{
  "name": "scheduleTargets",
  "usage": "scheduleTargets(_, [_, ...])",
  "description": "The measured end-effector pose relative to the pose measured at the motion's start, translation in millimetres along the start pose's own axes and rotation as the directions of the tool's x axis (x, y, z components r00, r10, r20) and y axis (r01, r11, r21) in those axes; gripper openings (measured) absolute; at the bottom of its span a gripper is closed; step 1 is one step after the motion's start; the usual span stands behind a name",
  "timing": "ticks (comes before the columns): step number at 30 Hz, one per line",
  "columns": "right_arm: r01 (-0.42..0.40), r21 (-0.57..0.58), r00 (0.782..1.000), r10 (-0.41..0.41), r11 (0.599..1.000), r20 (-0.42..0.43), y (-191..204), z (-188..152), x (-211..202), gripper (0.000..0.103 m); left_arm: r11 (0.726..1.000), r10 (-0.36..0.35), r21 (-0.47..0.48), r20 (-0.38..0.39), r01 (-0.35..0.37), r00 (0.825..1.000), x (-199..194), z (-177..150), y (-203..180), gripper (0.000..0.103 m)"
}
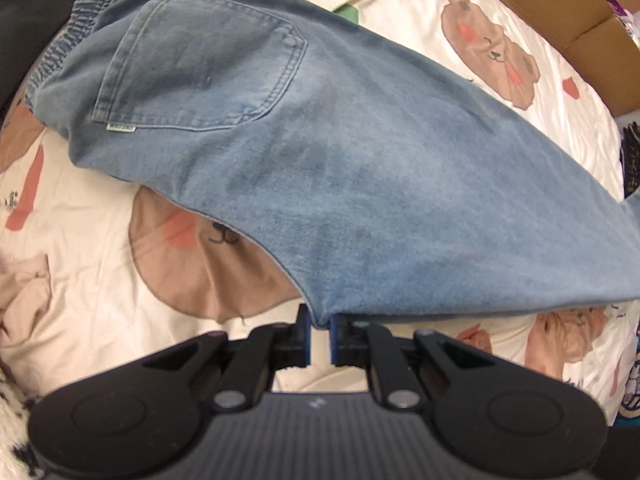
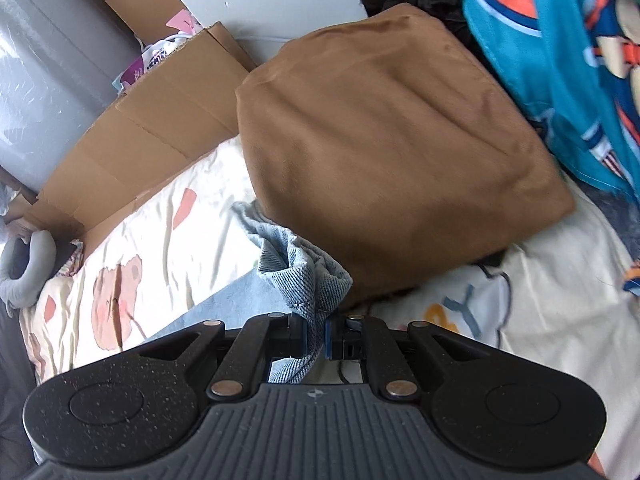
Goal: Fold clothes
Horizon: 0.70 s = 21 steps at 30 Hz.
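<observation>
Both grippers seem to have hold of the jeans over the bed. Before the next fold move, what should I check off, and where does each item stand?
1. left gripper clamped on the jeans: ok, the blue pads pinch an edge of the denim.
2. right gripper clamped on the jeans: ok, bunched denim sits between its pads.
3. Fabric spread between the grips: ok in the left view, where the back pocket side lies smooth; bunched at the right grip.
4. Landing space on the bedsheet: not ok, a brown cushion lies right beside the right grip.
5. Legs aligned: cannot tell, hems out of view.
6. Pink garment clear of the jeans: ok.
</observation>
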State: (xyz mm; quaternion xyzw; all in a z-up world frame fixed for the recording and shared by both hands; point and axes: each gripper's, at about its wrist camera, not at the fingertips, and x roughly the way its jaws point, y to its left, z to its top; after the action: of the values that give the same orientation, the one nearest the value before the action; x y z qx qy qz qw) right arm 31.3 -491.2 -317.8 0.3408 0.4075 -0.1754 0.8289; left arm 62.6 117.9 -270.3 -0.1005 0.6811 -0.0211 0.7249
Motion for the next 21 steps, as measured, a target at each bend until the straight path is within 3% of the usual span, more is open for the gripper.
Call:
scheduleTargets(13, [0.084, 0.056, 0.996, -0.083, 0.995, -0.015, -72.7, -53.1, -41.4, 0.006, 0.998, -0.031, 0.05, -0.012, 0.032, 0.999, 6.1, -4.1, -10.0, 0.008])
scheduleTargets(21, [0.128, 0.069, 0.992, -0.126, 0.989, -0.022, -101.9, -75.3, -65.3, 0.006, 0.997, -0.067, 0.044, 0.022, 0.066, 0.998, 10.2, 0.9, 3.8, 0.008])
